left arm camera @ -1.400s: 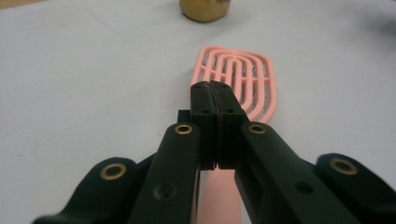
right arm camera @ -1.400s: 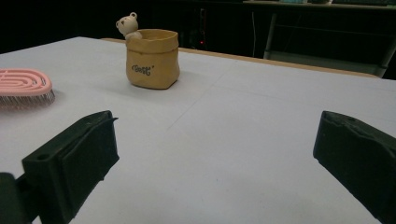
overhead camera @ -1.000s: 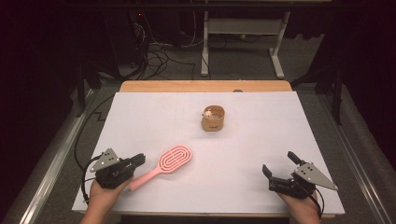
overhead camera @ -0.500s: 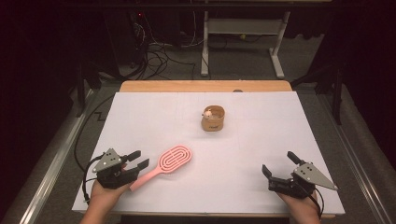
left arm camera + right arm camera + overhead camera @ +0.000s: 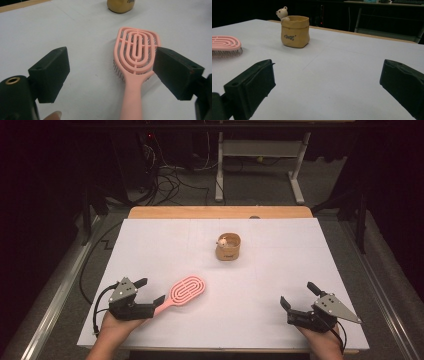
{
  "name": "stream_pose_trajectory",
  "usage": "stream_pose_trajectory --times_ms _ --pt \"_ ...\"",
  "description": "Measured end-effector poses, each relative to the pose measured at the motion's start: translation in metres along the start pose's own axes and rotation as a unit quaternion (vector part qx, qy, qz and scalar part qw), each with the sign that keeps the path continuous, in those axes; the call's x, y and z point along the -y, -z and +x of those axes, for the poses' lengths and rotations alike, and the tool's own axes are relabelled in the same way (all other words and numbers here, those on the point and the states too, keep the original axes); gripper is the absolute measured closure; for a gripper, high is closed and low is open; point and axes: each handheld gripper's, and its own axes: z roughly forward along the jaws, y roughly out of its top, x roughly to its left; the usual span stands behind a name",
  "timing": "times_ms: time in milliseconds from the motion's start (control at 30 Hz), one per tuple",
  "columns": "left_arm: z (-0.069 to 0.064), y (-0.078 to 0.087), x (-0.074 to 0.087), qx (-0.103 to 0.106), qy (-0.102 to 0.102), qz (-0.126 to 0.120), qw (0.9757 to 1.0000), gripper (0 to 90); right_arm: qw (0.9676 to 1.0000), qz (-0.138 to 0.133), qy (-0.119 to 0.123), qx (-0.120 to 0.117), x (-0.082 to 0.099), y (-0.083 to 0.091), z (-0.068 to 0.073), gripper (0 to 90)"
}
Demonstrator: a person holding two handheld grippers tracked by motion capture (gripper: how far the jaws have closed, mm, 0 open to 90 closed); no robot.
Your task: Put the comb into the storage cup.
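Brush (image 5: 136, 57) lying light and rigid between left gripper (image 5: 110, 72) jaws just spreading — slim handle looking the surest hold; right gripper (image 5: 300, 306) resting agape

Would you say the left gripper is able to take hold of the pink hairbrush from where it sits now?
Probably yes: the left gripper has just been opening, the hairbrush handle lies between its fingers, and nothing blocks it.

Dark room — white-topped table (image 5: 310, 250), grey floor (image 5: 260, 185) with tangled cables (image 5: 170, 180), white desk frame (image 5: 260, 150) behind.
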Motion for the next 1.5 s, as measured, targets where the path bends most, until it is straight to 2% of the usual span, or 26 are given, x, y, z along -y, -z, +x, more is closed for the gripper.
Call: stream_pose_trajectory --times_ms 100,167,200,300,400,533,600,700,733,800,900,1100,1167,1233,1267,1300,1400,1500 --pt "0.002 0.0 -0.001 -0.001 0.007 0.0 1.0 8.8 1.0 0.001 0.001 -0.001 0.0 -0.001 0.0 0.5" --pt "0.004 0.0 -0.001 0.005 0.015 0.001 0.9999 0.7 1.0 0.002 0.002 -0.004 0.0 -0.002 0.0 0.5" --pt "0.005 -0.001 -0.001 0.008 0.016 0.006 0.9998 0.0 1.0 0.002 0.006 -0.004 0.0 -0.003 0.0 0.5" --pt "0.004 -0.001 -0.002 0.003 0.013 -0.008 0.9999 0.0 0.9999 0.001 0.009 -0.005 -0.001 -0.005 0.002 0.4" --pt "0.002 -0.001 -0.004 0.005 0.008 -0.004 0.9999 0.0 0.9995 0.006 0.031 -0.004 -0.001 -0.006 0.002 0.4" --pt "0.005 -0.005 -0.01 0.016 0.016 0.009 0.9997 0.0 0.9998 0.006 0.017 -0.009 0.001 -0.005 0.0 0.4" --pt "0.006 -0.007 -0.015 0.025 0.027 0.015 0.9992 0.0 0.9998 0.004 0.017 -0.008 0.0 -0.004 0.001 0.4" --pt "0.004 -0.011 -0.024 0.03 0.021 0.023 0.999 0.0 0.9999 0.003 0.013 -0.01 0.001 -0.003 0.0 0.4" --pt "0.004 -0.011 -0.024 0.03 0.021 0.023 0.999 0.0 0.9999 0.003 0.011 -0.009 0.001 -0.003 0.0 0.4" --pt "0.002 -0.015 -0.03 0.047 0.022 0.011 0.9986 0.0 0.9999 0.003 0.009 -0.01 0.001 -0.004 -0.001 0.4" --pt "-0.001 -0.018 -0.032 0.04 0.019 0.006 0.999 0.0 0.9999 0.004 0.007 -0.009 0.001 -0.004 -0.002 0.4" --pt "-0.007 -0.029 -0.037 0.051 0.01 0.005 0.9986 0.0 0.9999 0.006 0.005 -0.007 0.002 -0.004 -0.002 0.4" --pt "-0.007 -0.032 -0.037 0.058 0.006 0.011 0.9982 0.0 1.0 0.006 0.004 -0.007 0.002 -0.004 -0.003 0.4" --pt "-0.008 -0.038 -0.039 0.059 -0.002 0.029 0.9978 0.0 0.9999 0.007 0.003 -0.007 0.003 -0.004 -0.003 0.4" --pt "-0.008 -0.044 -0.039 0.058 -0.004 0.047 0.9972 0.0 0.9999 0.007 0.004 -0.007 0.003 -0.004 -0.003 0.4" --pt "-0.008 -0.044 -0.039 0.058 -0.004 0.047 0.9972 0.0 0.9999 0.007 0.004 -0.007 0.003 -0.004 -0.003 0.4" --pt "-0.013 -0.055 -0.042 0.046 -0.015 0.087 0.9951 0.0 0.9999 0.007 0.003 -0.007 0.003 -0.003 -0.003 0.4" --pt "-0.016 -0.06 -0.044 0.047 -0.023 0.098 0.9938 0.0 1.0 0.005 0.003 -0.006 0.003 -0.003 -0.004 0.4"
